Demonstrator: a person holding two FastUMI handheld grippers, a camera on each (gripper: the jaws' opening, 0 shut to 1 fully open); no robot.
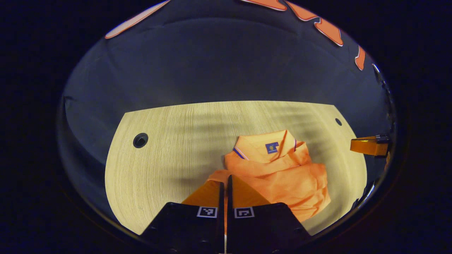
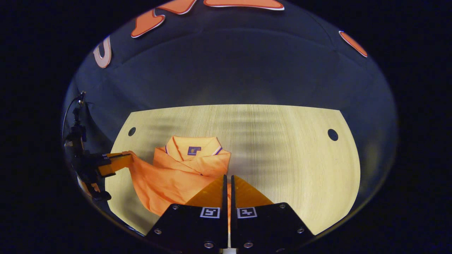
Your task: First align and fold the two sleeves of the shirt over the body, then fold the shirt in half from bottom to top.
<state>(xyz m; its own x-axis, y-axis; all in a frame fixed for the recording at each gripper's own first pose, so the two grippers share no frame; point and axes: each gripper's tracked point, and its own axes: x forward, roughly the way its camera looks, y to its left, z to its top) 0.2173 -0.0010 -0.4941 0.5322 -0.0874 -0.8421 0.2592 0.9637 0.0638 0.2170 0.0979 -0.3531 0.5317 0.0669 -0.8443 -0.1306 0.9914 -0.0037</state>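
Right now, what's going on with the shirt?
Both grippers are pinching the orange shirt on the wooden table. The left gripper holds one edge, the right gripper the other, fingers closed on fabric. The shirt lies bunched, collar towards the far side, sleeves seemingly folded in; the bottom-to-top fold looks under way.

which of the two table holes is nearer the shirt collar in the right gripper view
The left hole, just up-left of the collar; the right hole lies far across bare table.
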